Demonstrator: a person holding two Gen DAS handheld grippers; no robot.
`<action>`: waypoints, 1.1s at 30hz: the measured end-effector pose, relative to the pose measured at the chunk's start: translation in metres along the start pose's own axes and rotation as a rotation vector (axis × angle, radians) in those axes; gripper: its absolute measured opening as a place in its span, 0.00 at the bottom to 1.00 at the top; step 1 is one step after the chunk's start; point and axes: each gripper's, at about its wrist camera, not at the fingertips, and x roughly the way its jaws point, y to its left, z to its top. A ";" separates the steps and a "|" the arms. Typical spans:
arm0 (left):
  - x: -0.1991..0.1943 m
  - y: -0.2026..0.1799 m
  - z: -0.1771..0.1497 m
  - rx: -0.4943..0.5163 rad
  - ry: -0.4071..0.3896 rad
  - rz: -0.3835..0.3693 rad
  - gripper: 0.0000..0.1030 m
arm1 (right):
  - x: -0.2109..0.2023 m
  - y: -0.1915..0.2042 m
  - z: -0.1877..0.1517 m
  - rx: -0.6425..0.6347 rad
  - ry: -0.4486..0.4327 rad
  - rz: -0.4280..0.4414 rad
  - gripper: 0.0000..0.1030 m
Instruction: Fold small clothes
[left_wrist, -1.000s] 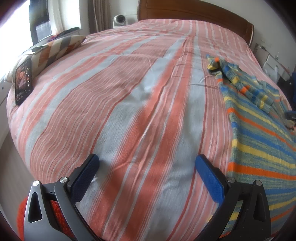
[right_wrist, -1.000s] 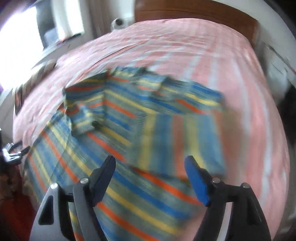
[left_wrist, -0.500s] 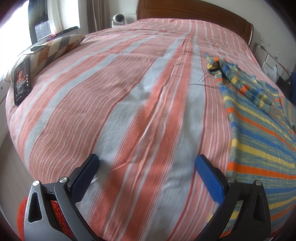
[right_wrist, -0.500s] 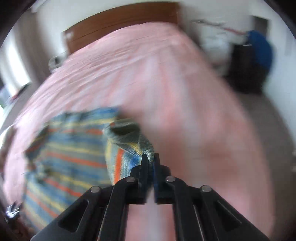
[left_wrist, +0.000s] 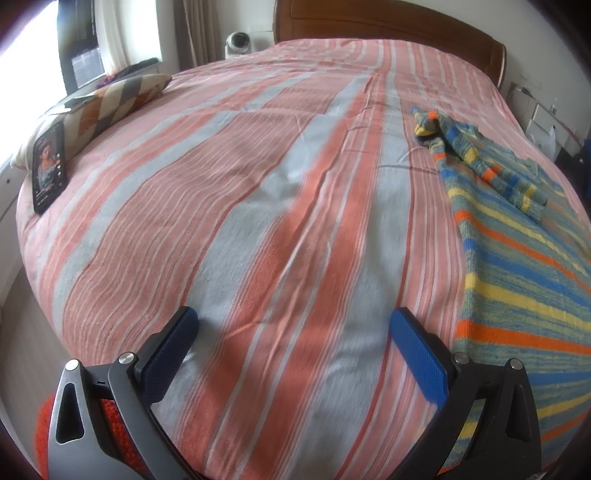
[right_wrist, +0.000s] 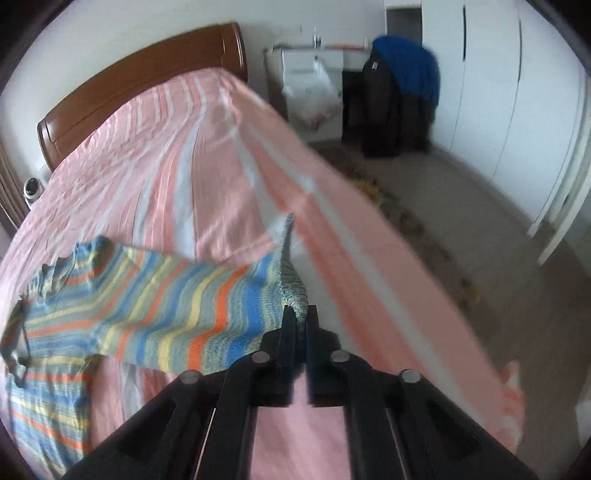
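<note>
A small knit sweater (left_wrist: 517, 258) with blue, yellow and orange stripes lies on the striped bed at the right of the left wrist view, one sleeve (left_wrist: 491, 166) folded across its top. My left gripper (left_wrist: 291, 350) is open and empty above the bedspread, left of the sweater. My right gripper (right_wrist: 301, 317) is shut on the cuff of the other sleeve (right_wrist: 166, 302), which stretches out sideways, lifted off the bed, from the sweater body (right_wrist: 40, 398).
The bed (left_wrist: 258, 184) has a pink, orange and grey striped cover and a wooden headboard (right_wrist: 140, 77). A patterned pillow (left_wrist: 110, 99) and a phone (left_wrist: 48, 166) lie at its left edge. A chair with dark and blue clothes (right_wrist: 399, 96) stands beside white wardrobes.
My right gripper has shut on the sleeve cuff and pulled the sleeve out to the right, away from the sweater body. The left gripper has stayed open and nearly still.
</note>
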 end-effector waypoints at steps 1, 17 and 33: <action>0.000 0.000 0.000 -0.001 0.001 -0.001 1.00 | 0.001 0.000 -0.002 -0.005 0.012 -0.015 0.03; 0.001 -0.004 -0.001 0.012 0.006 0.011 1.00 | 0.007 -0.055 -0.019 0.234 0.166 0.200 0.23; -0.030 -0.055 -0.040 0.346 0.278 -0.305 0.77 | -0.082 0.113 -0.214 -0.293 0.574 0.752 0.57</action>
